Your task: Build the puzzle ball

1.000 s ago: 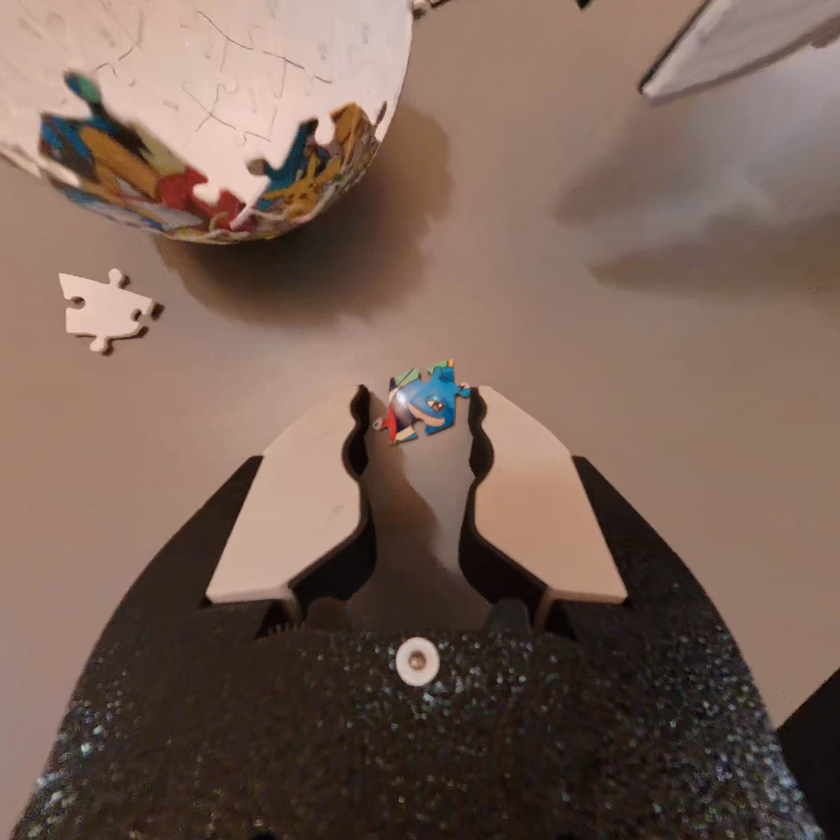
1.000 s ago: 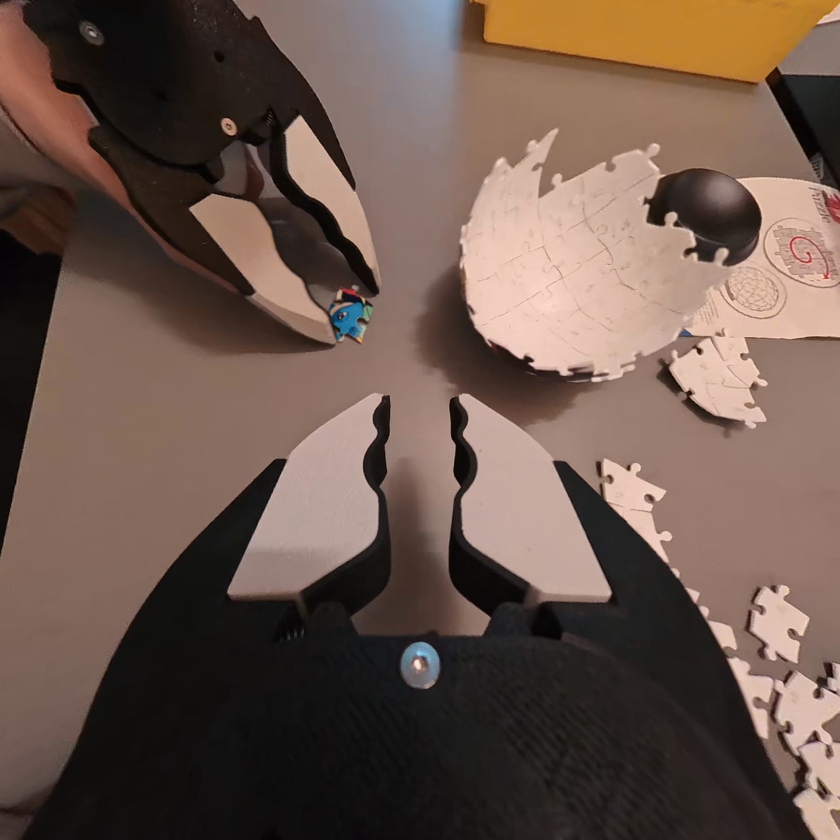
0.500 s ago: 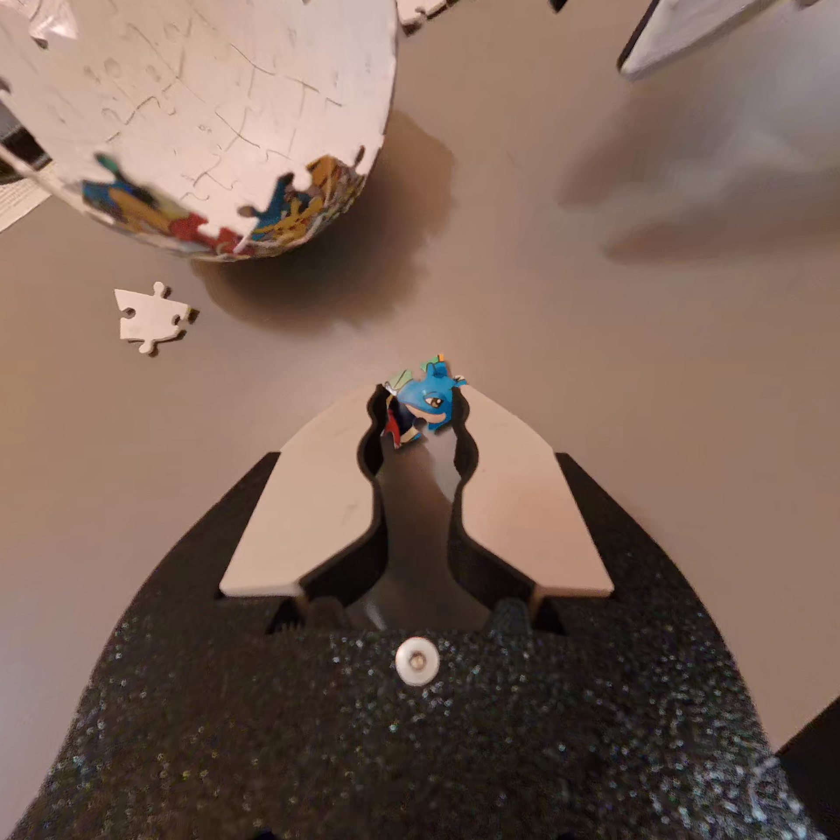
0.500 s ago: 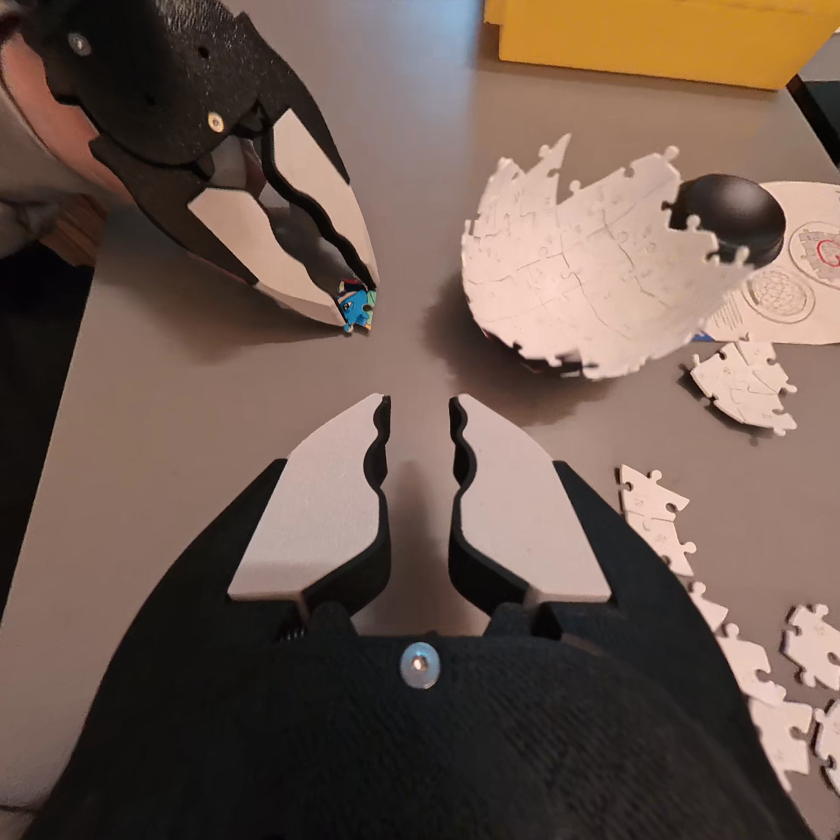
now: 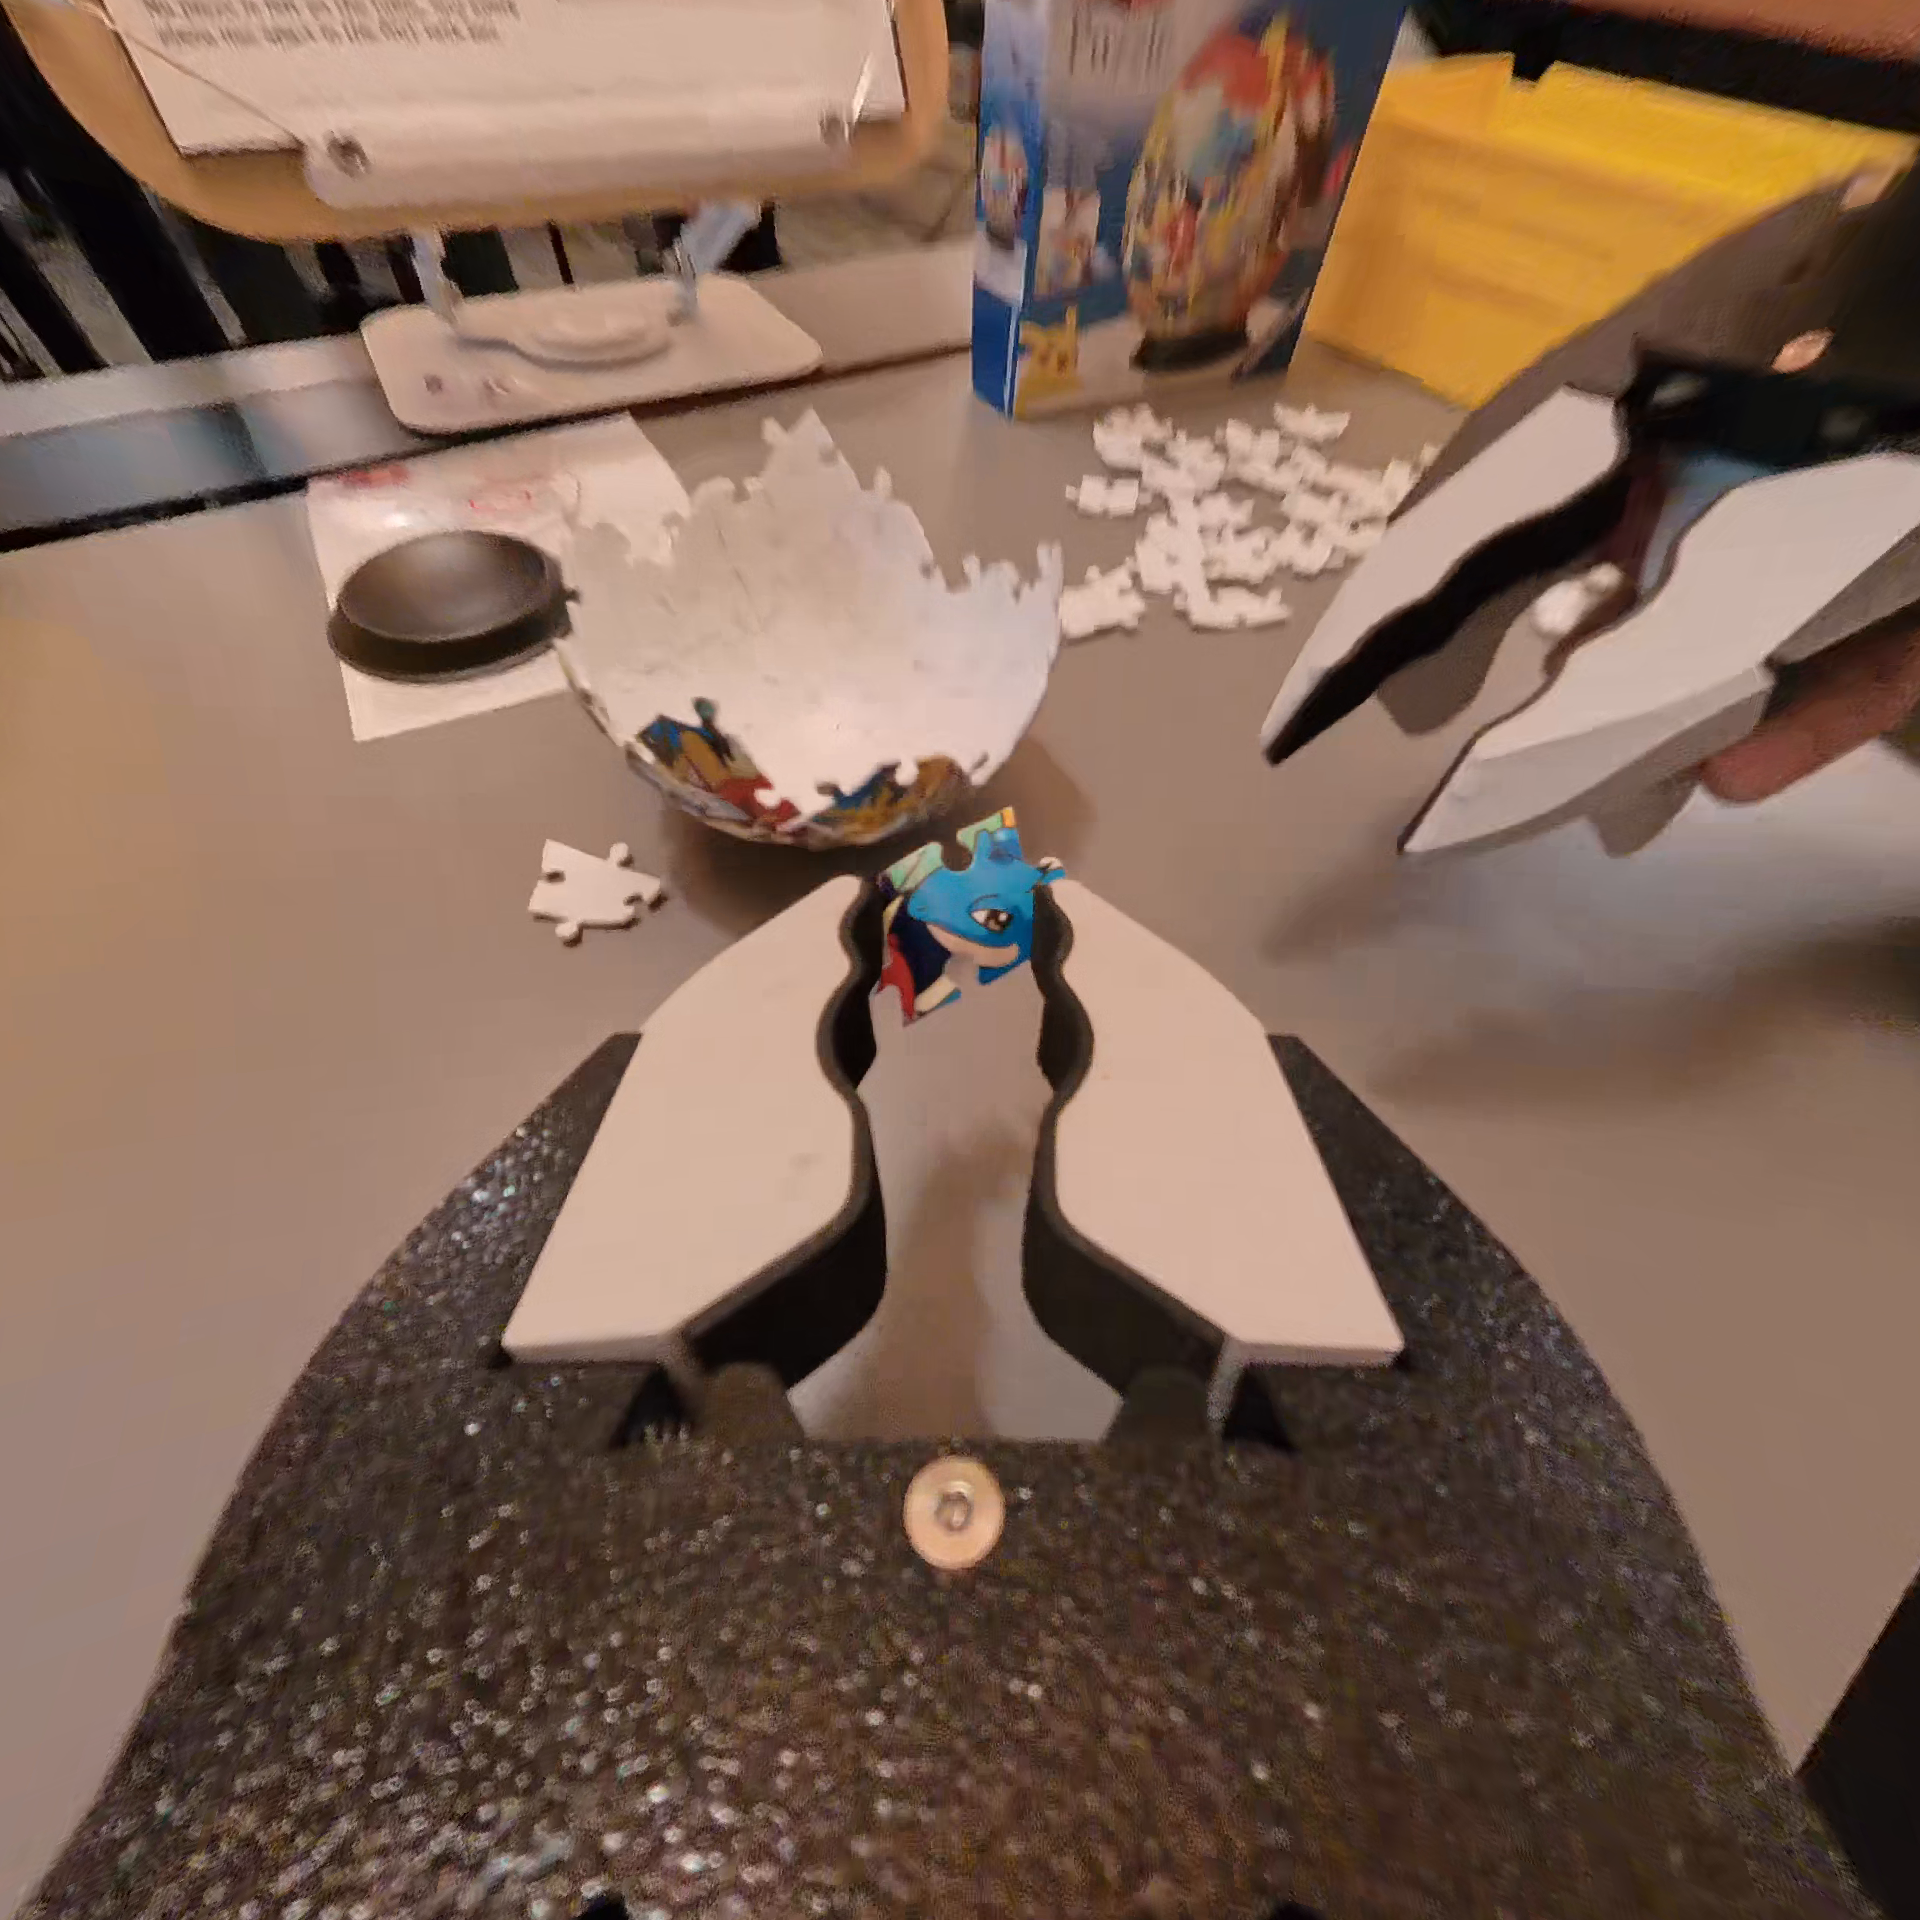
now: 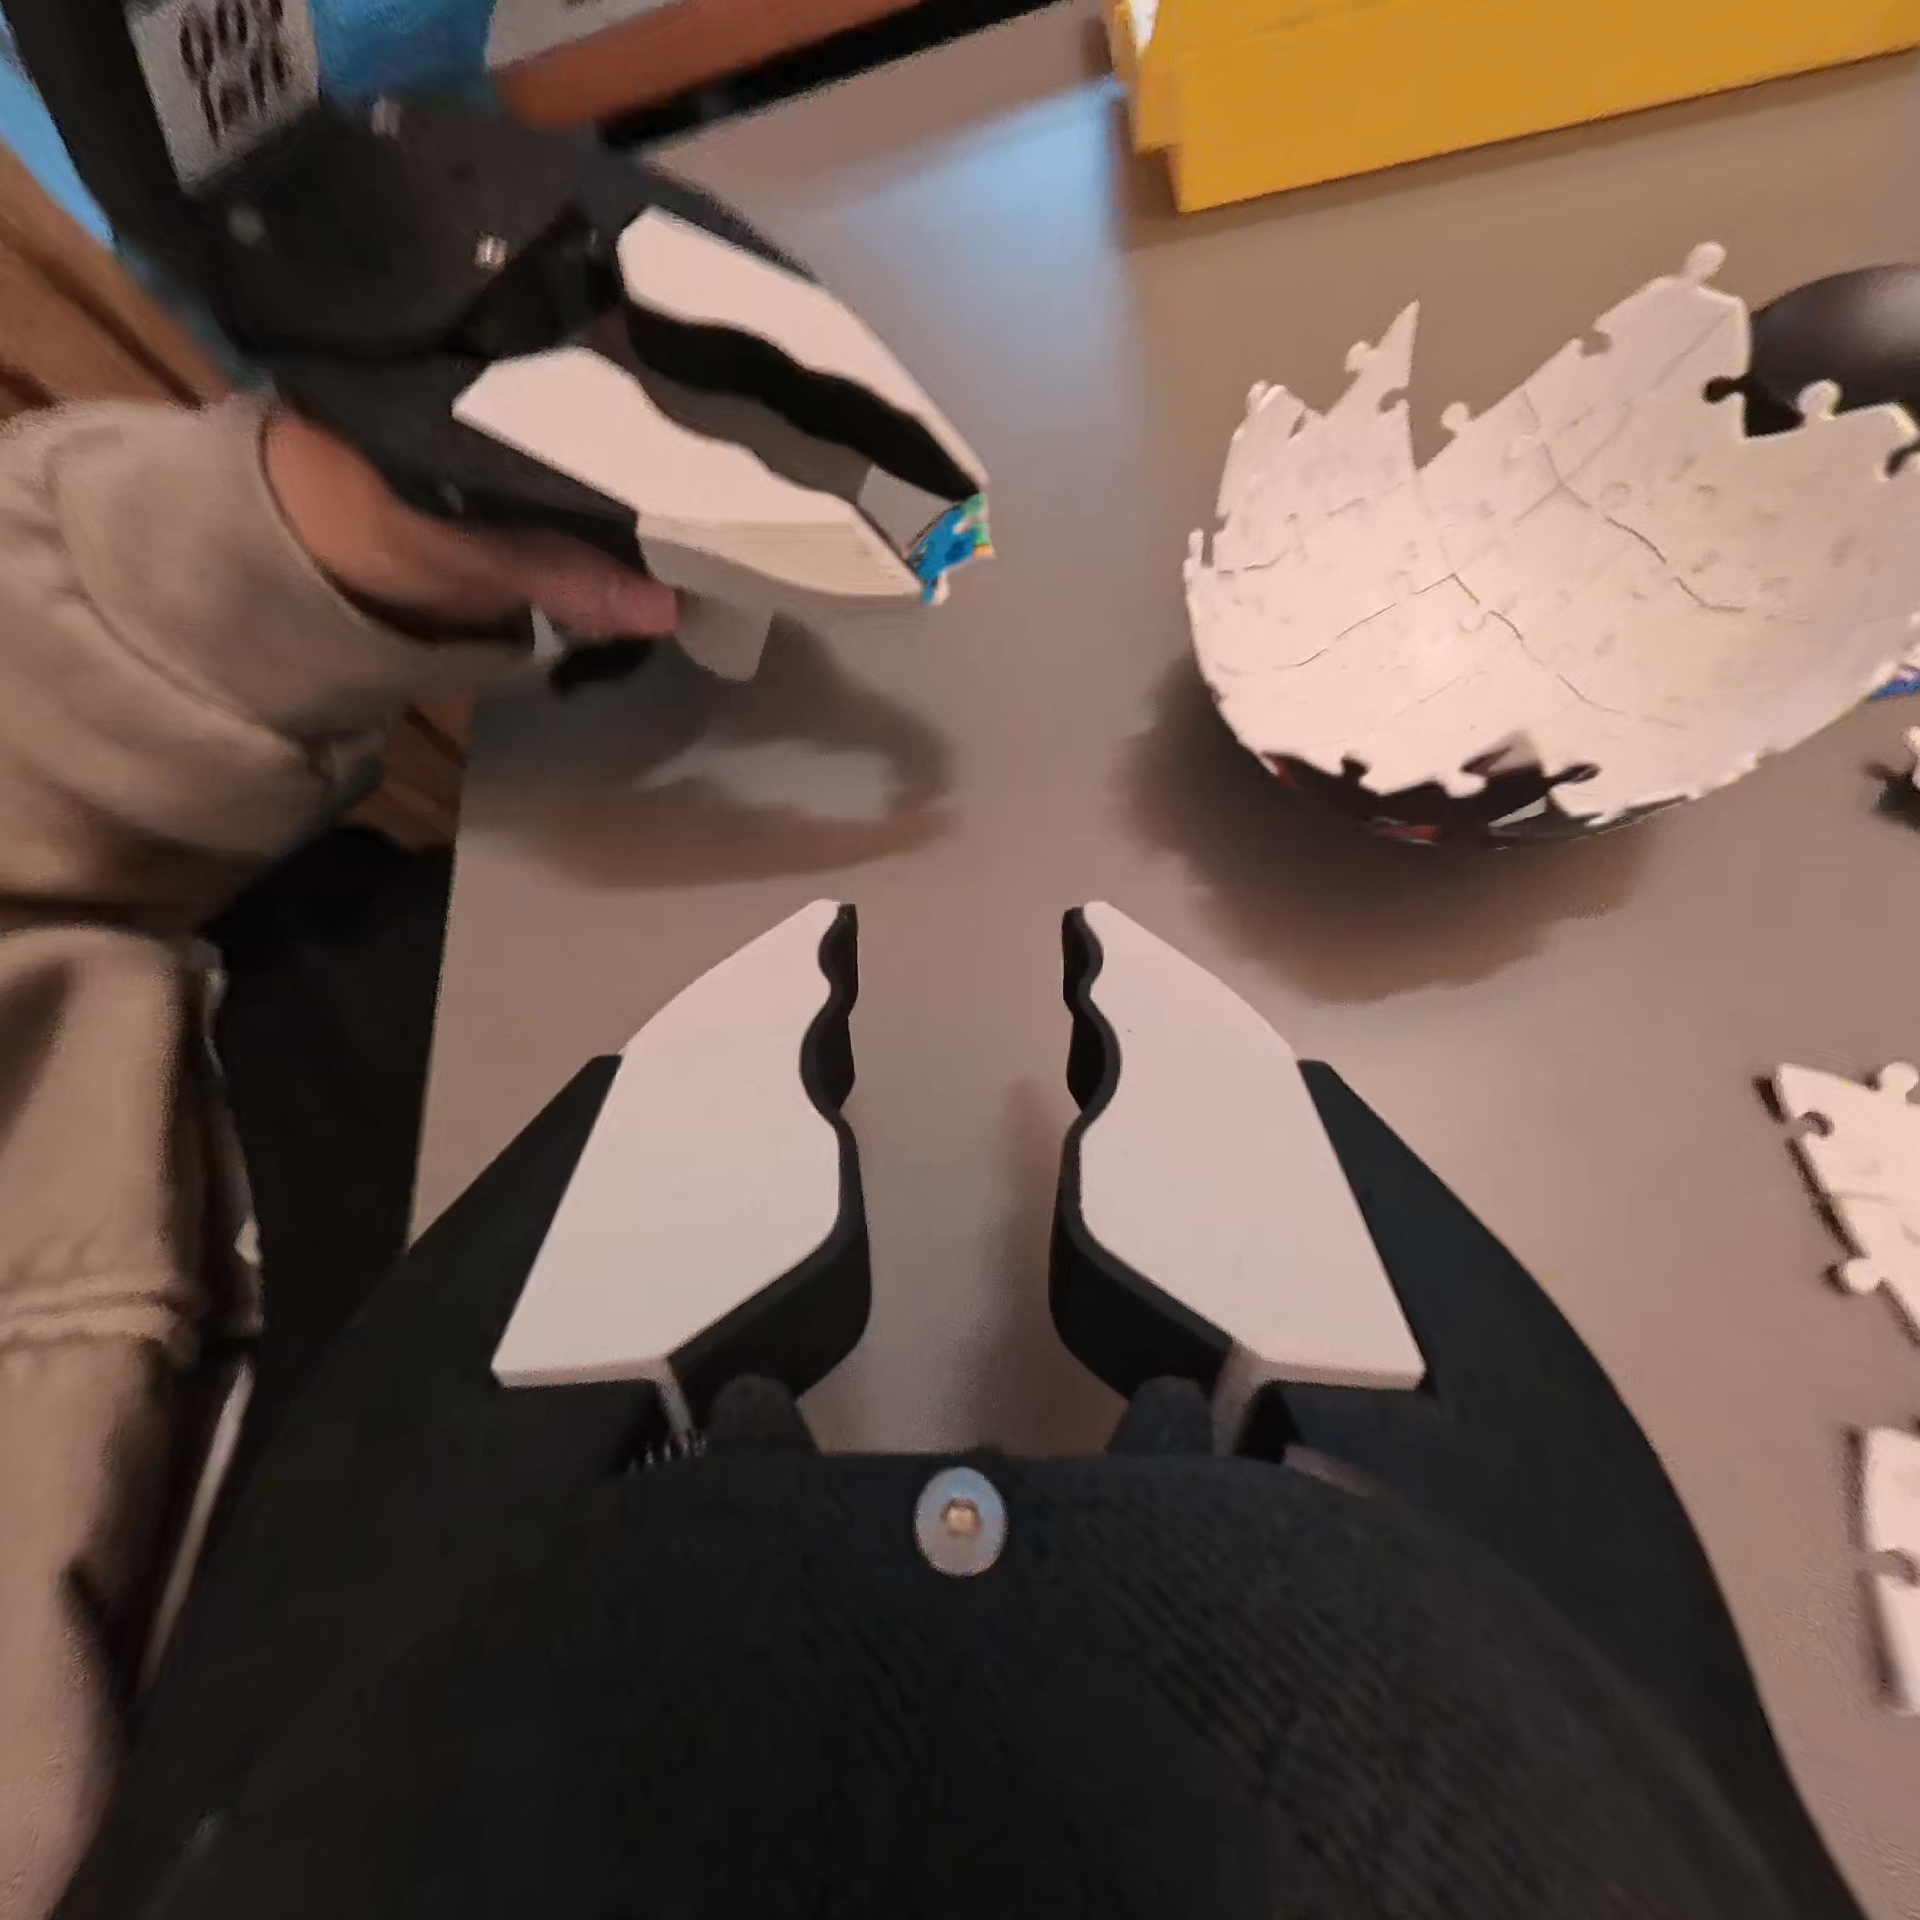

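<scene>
My left gripper [image 5: 956,914] is shut on a blue puzzle piece [image 5: 961,920] and holds it clear of the grey table, just in front of the half-built puzzle ball [image 5: 810,665]. The ball is an open bowl, white inside with coloured print outside, resting on the table; it also shows in the right wrist view [image 6: 1558,592]. My right gripper [image 6: 958,925] is open and empty over the table, left of the ball. It shows at the right of the left wrist view [image 5: 1340,790]. The left gripper with the blue piece [image 6: 945,545] shows upper left there.
A lone white piece [image 5: 592,888] lies left of the ball. A black round stand [image 5: 447,603] sits on a paper sheet behind it. Several loose white pieces [image 5: 1226,520] lie far right, by the puzzle box [image 5: 1164,197] and a yellow bin [image 6: 1455,94]. Joined pieces [image 6: 1860,1174] lie at right. The gap from one gripper's tips to the other's is roughly 9 cm.
My left gripper closed on the blue piece, lifted it off the table and tilted up, bringing the far table into view. My right gripper's jaws opened a little wider.
</scene>
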Action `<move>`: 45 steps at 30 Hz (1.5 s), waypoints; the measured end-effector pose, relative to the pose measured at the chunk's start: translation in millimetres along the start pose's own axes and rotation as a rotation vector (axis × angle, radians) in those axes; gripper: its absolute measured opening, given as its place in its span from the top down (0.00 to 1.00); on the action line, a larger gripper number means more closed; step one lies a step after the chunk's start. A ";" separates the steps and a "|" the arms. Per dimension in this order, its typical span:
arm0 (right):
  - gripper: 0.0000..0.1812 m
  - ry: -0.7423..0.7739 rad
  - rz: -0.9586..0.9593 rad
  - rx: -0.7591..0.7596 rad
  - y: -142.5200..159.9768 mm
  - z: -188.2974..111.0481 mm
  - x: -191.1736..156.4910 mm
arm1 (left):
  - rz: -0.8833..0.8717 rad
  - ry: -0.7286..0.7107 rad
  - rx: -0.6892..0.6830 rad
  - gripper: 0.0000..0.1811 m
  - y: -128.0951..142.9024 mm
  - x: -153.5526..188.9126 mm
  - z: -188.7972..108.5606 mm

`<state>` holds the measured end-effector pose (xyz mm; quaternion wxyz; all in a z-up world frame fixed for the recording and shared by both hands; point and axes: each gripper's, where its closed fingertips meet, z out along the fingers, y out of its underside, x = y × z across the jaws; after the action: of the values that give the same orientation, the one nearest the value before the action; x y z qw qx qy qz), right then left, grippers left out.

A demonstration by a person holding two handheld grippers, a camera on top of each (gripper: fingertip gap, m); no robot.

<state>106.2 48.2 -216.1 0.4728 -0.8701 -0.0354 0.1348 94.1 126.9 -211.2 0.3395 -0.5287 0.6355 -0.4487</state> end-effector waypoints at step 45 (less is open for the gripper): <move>0.99 -0.077 0.077 -0.460 -82.7 64.5 27.8 | 0.615 0.295 0.097 0.59 -22.7 -71.3 31.0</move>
<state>121.1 151.4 -186.2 0.2547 -0.9498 -0.0499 0.1744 145.6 189.1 -204.5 0.3880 -0.2249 0.7853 -0.4267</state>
